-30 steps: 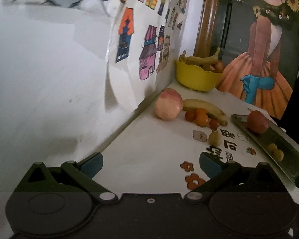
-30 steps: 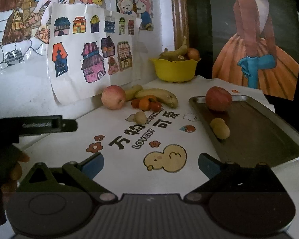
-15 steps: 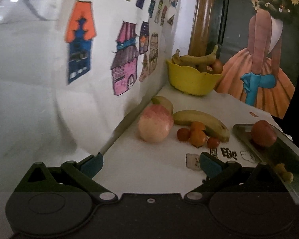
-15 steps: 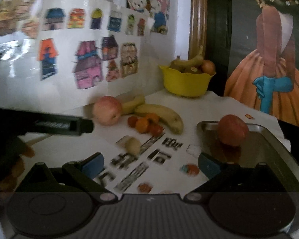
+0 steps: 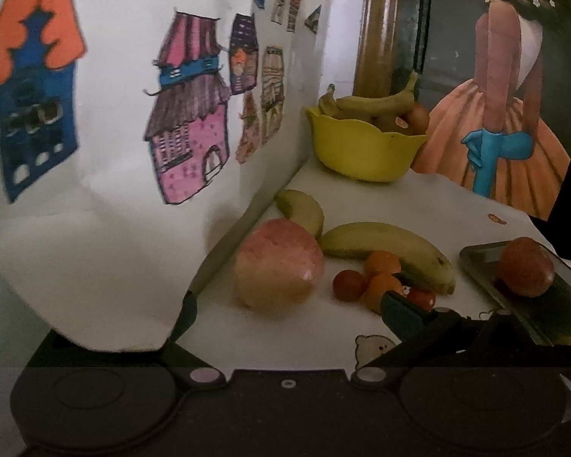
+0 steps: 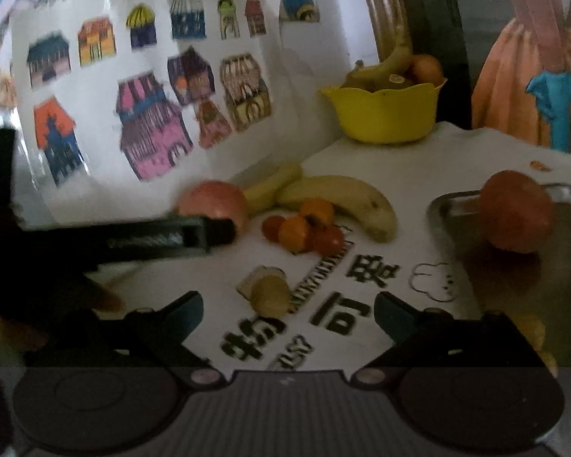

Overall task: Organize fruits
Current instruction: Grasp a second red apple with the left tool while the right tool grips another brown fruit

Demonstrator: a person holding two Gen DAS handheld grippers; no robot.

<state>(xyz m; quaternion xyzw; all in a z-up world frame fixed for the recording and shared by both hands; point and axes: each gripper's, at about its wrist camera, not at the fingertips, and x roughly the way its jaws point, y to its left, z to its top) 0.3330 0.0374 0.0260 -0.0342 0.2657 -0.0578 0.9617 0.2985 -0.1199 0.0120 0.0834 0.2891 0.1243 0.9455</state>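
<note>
Pointing a little downward at the white table (image 5: 247,342), the left gripper (image 5: 285,304) has its fingers apart with nothing between them; the pink apple (image 5: 278,264) lies just in front of the gap, and the pads do not touch it. Its left finger is partly hidden behind the lower edge of a paper sheet with drawn houses (image 5: 106,152) that hangs on the wall. Behind the apple lie two bananas (image 5: 384,245), and beside it a small group of orange and red fruits (image 5: 377,282). The right gripper (image 6: 287,308) also tilts down toward the table, jaws wide and just closing a little, empty; a small yellowish fruit (image 6: 270,295) sits on the printed tablecloth (image 6: 361,297) just ahead of the gap, nearer the left finger. In the right wrist view the left gripper (image 6: 209,230) comes in from the left side as a dark bar, its tip at the pink apple (image 6: 213,202), and a person's fingers (image 6: 102,297) show blurred below it. On the metal tray (image 6: 514,274) at the right stands a red apple (image 6: 514,211). A yellow bowl (image 6: 384,114) with fruit stands at the far end of the table.
</note>
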